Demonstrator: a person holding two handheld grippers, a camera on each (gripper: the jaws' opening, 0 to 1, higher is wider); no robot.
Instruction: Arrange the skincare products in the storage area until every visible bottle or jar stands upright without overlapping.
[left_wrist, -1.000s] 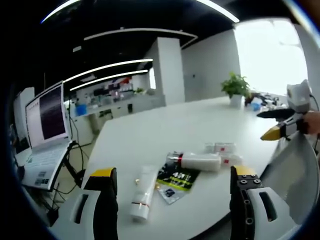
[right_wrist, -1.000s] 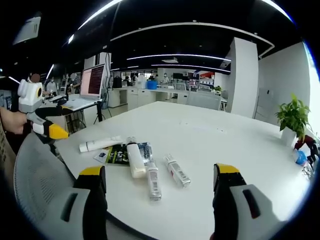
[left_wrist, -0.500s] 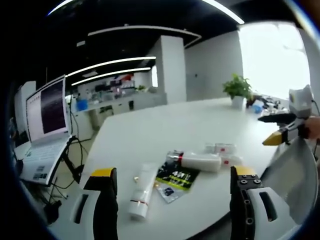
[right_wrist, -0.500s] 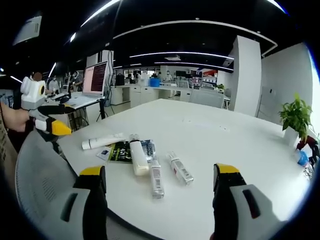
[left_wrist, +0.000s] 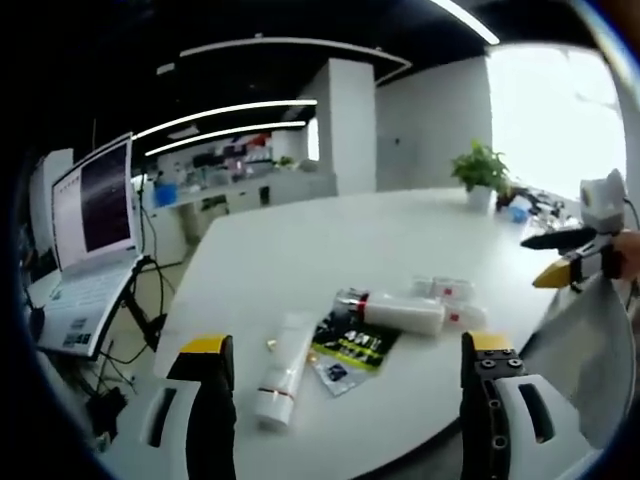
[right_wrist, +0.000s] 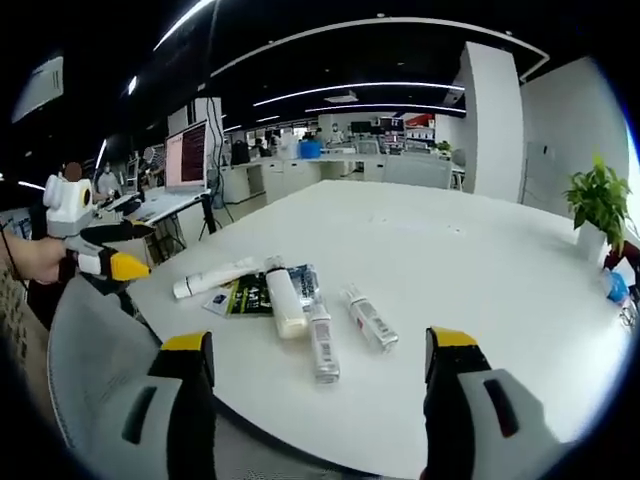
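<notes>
Task not started. The long white squeeze tube (left_wrist: 279, 375), white cylindrical bottle (right_wrist: 284, 304) and two small clear bottles (right_wrist: 371, 320) lie flat near the white table's (right_wrist: 480, 270) front edge. Left gripper (left_wrist: 345, 425) and right gripper (right_wrist: 315, 400) hover wide, empty.

All my skincare products lie flat near the table's front edge. Leftmost is a long white tube (right_wrist: 215, 276). Right of it, a black-and-green sachet (right_wrist: 243, 296) sits under a white bottle (right_wrist: 284, 304). Two slim clear-and-white labelled bottles (right_wrist: 322, 342) (right_wrist: 371, 320) lie farthest right, just apart, neither upright.
</notes>
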